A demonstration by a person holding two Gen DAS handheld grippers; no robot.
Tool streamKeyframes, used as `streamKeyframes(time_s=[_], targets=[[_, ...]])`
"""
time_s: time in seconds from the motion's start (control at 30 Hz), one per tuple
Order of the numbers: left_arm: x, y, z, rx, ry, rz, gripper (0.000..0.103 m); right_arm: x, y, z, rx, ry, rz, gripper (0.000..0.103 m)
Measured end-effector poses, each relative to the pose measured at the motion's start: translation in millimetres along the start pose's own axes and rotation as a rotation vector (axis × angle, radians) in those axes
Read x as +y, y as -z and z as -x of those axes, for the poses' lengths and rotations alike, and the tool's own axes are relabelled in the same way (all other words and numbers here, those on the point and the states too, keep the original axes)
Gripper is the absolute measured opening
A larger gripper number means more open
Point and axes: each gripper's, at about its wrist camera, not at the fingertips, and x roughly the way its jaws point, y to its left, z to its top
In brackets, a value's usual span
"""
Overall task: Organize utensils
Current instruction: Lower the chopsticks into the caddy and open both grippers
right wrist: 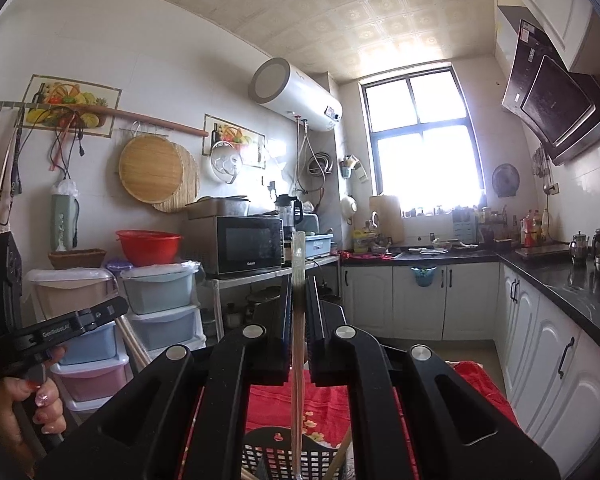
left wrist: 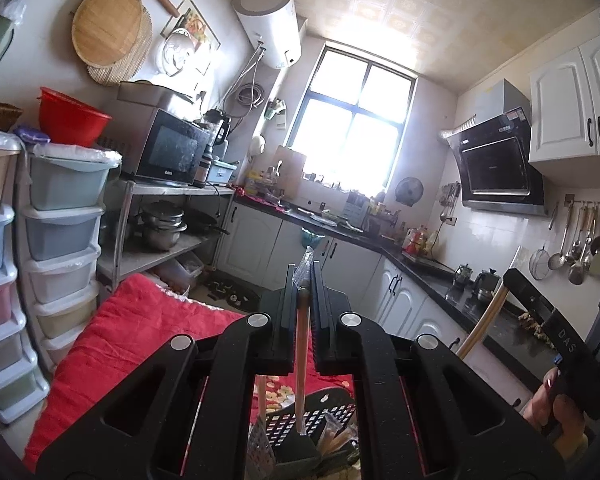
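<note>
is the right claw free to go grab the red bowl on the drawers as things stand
Probably not: the right claw is shut on wrapped chopsticks, so it has no free grip for the red bowl on the drawers.

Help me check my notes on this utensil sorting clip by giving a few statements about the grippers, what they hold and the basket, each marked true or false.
1. The left gripper is shut on wrapped chopsticks. True.
2. The right gripper is open and holds nothing. False: it is shut on a thin wrapped stick.
3. Both held items stand about upright. True.
4. A black slotted basket sits below the grippers. True.
5. The basket rests on a blue cloth. False: the cloth is red.
</note>
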Motion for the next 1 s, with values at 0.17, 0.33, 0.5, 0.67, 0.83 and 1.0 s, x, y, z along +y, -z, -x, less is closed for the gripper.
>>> streamKeyframes(time_s=[0.17,0.33,0.5,0.67,0.83,1.0], targets=[[2.9,12.8,-9.3,0.032,-0.007,0.003,0.003,-2.1,12.7,-10.0,0.009,0.009,-0.001,0.006],[6.2,28.5,-18.6,0.06,-0.011,-0.001,0.003,-7.6,27.7,-20.3,0.033,0.028,-0.017,0.006],[7.4,40.9,-24.3,0.078,-0.01,-0.002,0.003,-11.6,40.7,-27.3,0.035,0.035,-0.016,0.006],[5.1,50.2,-29.7,0.096,-0.009,-0.015,0.003,-12.0,50.9,-32.8,0.039,0.044,0.005,0.006],[4.3,59.7,-33.1,0.114,-0.006,-0.022,0.003,-13.8,63.7,-39.5,0.043,0.05,0.01,0.006],[4.2,68.7,-36.5,0.134,-0.002,-0.025,0.003,-17.1,74.3,-46.8,0.065,0.062,-0.005,0.006]])
